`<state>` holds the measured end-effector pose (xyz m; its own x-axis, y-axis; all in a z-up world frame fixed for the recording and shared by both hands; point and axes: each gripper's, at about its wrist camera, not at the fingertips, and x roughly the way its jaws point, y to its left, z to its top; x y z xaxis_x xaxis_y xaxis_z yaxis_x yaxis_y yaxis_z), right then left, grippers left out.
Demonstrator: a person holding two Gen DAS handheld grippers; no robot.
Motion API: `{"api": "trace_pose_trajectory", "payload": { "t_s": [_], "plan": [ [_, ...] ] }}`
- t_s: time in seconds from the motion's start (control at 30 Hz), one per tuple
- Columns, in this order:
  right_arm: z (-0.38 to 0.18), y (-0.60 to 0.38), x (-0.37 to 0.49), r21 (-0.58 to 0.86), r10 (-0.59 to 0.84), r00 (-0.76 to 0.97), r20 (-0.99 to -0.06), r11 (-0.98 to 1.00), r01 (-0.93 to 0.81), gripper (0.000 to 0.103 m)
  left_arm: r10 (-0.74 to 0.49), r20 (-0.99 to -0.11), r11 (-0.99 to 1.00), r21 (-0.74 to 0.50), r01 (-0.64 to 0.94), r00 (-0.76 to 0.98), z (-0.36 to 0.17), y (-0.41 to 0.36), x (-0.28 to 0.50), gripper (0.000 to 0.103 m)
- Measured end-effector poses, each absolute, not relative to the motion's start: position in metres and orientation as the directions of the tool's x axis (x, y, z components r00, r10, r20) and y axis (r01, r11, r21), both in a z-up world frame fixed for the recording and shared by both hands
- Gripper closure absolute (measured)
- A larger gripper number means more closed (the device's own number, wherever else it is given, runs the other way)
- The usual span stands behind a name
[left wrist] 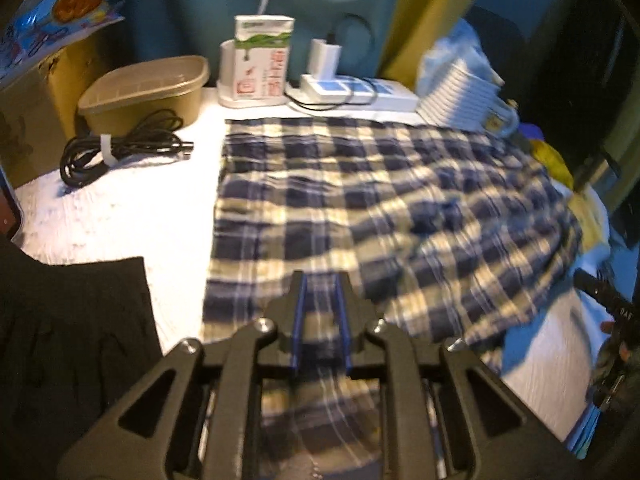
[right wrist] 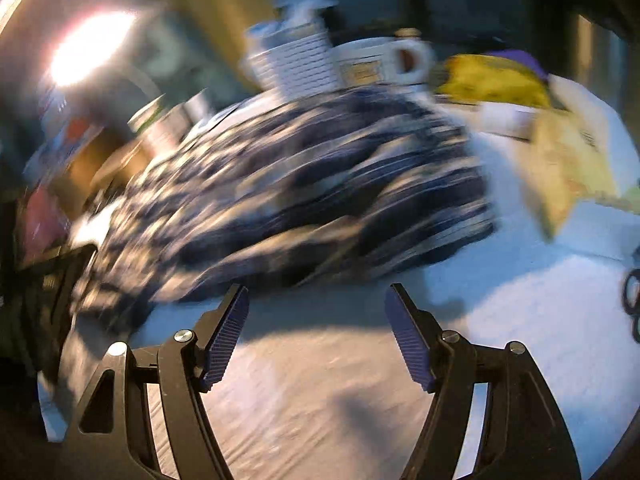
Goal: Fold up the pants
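Observation:
The plaid blue-and-cream pants (left wrist: pixel 360 208) lie spread on the white table (left wrist: pixel 120 208). My left gripper (left wrist: pixel 321 280) is narrowed on the pants' near edge, and cloth runs between its blue pads and under its frame. In the blurred right wrist view the pants (right wrist: pixel 300 192) lie bunched ahead. My right gripper (right wrist: pixel 316 292) is open and empty, just short of the cloth's near edge, over the table (right wrist: pixel 320 380).
A black garment (left wrist: pixel 72 340) lies at the near left. A coiled black cable (left wrist: pixel 116 148), a tan tub (left wrist: pixel 148 92), a carton (left wrist: pixel 260 60) and a power strip (left wrist: pixel 360 92) stand along the back. A ribbed white stack (left wrist: pixel 460 96) and yellow items (left wrist: pixel 552 160) sit at the right.

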<state>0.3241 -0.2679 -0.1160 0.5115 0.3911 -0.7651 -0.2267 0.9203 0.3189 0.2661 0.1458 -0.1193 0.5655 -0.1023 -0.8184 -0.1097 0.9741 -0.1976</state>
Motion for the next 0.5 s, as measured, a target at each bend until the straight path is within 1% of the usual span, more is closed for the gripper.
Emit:
{"api": "trace_pose_trajectory", "payload": {
  "t_s": [0.1,0.13,0.3,0.43,0.5],
  "plan": [
    [-0.131,-0.292,0.346,0.411,0.428,0.495,-0.756,0.899,-0.15,0.029,-0.1,-0.829,0.971,-0.201,-0.127,0.55,-0.122,0.146,0.277,0.087],
    [-0.133,-0.297,0.35,0.447,0.453,0.508,-0.733,0.883,-0.142,0.029,-0.095,-0.833,0.973,-0.194,-0.126,0.545,-0.122,0.144,0.279,0.087],
    [-0.138,-0.307,0.369,0.536,0.496,0.528,-0.689,0.84,-0.09,0.029,-0.091,-0.85,0.979,-0.171,-0.109,0.519,-0.125,0.133,0.284,0.087],
    [-0.143,-0.313,0.39,0.618,0.53,0.55,-0.646,0.785,-0.031,0.029,-0.083,-0.857,0.977,-0.169,-0.126,0.508,-0.128,0.133,0.282,0.087],
    [-0.143,-0.311,0.4,0.624,0.526,0.559,-0.641,0.781,-0.019,0.029,-0.077,-0.86,0.976,-0.168,-0.138,0.504,-0.13,0.136,0.28,0.087]
  ]
}}
